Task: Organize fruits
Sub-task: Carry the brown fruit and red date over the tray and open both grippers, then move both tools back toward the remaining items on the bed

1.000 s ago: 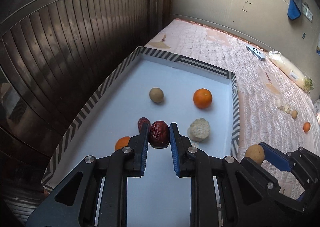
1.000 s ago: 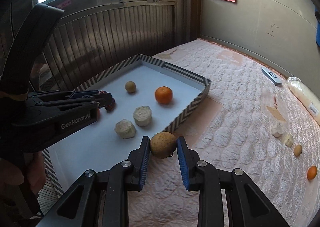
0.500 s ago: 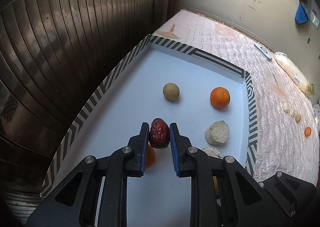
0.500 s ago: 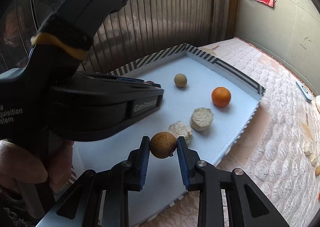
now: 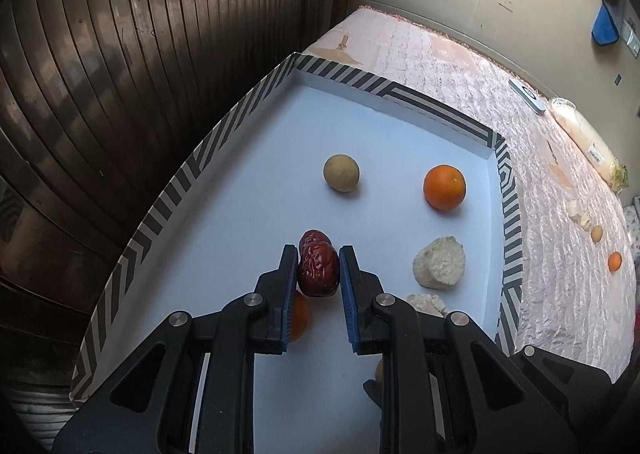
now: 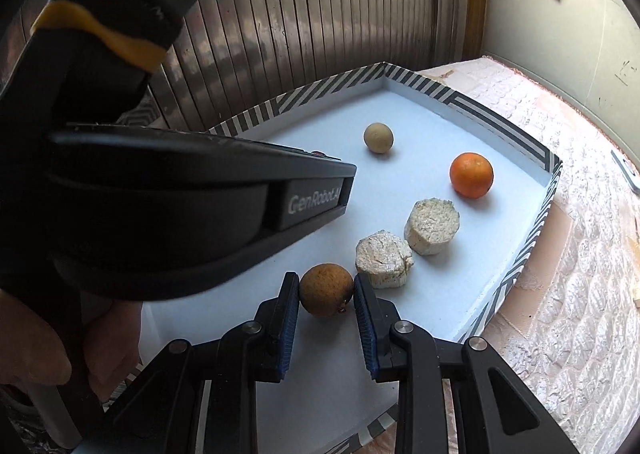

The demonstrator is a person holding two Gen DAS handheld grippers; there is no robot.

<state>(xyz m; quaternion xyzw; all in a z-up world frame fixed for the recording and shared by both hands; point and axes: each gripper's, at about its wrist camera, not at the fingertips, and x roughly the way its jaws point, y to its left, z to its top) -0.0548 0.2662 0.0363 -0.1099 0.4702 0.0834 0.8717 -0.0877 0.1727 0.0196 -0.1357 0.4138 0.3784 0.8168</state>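
- The left gripper (image 5: pixel 319 278) is clamped on a wrinkled red jujube (image 5: pixel 318 269), held low over the white floor of the striped-rim tray (image 5: pixel 508 222), just in front of a second jujube (image 5: pixel 315 239) already lying there.
- The right gripper (image 6: pixel 326 296) is closed on a brown longan (image 6: pixel 325 289), over the near part of the tray, just beside a pale cut chunk (image 6: pixel 383 259).
- Already in the tray: a tan longan (image 5: pixel 341 173), an orange (image 5: pixel 444 187), two pale chunks, one jujube, and a small orange fruit (image 5: pixel 300 316) partly hidden behind the left gripper's finger.
- Like items seem grouped, so sorting looks well underway; both held fruits are not yet released.
- Left on the quilted mattress (image 5: pixel 560 274): a small orange fruit (image 5: pixel 615 261), a tan round one (image 5: pixel 596 233) and pale pieces (image 5: pixel 578 211), well apart from the tray.
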